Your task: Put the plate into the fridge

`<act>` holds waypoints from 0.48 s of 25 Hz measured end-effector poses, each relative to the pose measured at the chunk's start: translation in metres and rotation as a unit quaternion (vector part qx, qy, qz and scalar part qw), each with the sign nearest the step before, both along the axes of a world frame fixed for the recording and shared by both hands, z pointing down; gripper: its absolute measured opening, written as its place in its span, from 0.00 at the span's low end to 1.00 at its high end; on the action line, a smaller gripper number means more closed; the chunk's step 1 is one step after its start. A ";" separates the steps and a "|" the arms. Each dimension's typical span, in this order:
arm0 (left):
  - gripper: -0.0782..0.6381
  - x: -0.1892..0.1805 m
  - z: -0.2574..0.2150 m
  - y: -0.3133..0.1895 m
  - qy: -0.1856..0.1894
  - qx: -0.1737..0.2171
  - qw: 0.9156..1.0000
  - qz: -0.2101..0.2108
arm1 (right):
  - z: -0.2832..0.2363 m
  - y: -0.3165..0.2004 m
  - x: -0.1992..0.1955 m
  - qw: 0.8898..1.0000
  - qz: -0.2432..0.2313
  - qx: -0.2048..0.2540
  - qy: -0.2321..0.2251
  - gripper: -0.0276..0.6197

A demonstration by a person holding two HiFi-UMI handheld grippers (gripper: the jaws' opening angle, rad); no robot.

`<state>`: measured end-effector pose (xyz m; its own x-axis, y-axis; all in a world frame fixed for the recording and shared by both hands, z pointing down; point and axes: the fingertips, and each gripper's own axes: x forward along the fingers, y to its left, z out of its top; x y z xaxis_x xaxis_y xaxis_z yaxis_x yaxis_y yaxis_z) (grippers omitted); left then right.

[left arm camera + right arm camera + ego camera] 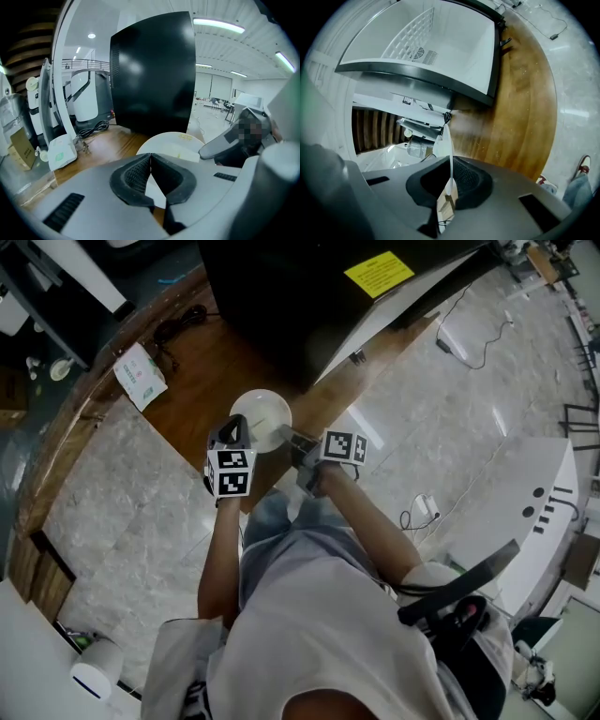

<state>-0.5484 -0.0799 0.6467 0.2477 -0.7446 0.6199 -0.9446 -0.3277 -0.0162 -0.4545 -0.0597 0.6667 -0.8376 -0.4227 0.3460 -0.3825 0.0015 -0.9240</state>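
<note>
Right gripper point(450, 174) clamped on the rim of the plate point(261, 416), left gripper point(150, 157) shut and empty, both before the open fridge point(440, 51); a level, steady carry inside looks wisest.

The person wears a pale grey short-sleeved T-shirt point(319, 634) and light blue jeans point(281, 514). Each hand carries a claw with a smooth grey plastic housing. The left claw point(151, 158) and the right claw point(450, 164) both have curved black pads point(136, 176) with ribbed faces. Dark slots point(65, 211) sit at 4 and 8 o'clock on each housing. Each claw bears a white cube point(230, 472) printed with black square markers.
</note>
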 end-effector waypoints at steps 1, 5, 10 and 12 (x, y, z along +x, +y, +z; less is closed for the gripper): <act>0.14 0.010 -0.002 0.000 0.001 0.002 1.000 0.003 | -0.001 0.000 0.008 1.000 -0.001 0.002 0.000 0.08; 0.14 0.052 -0.013 0.004 0.003 0.015 1.000 0.016 | -0.006 0.007 0.045 1.000 0.002 0.003 -0.005 0.08; 0.14 0.107 -0.022 0.014 0.006 0.015 1.000 0.026 | -0.015 0.018 0.100 1.000 0.009 0.004 -0.016 0.08; 0.14 0.129 -0.029 0.018 0.006 0.019 0.999 0.034 | -0.021 0.022 0.122 1.000 0.015 0.000 -0.023 0.08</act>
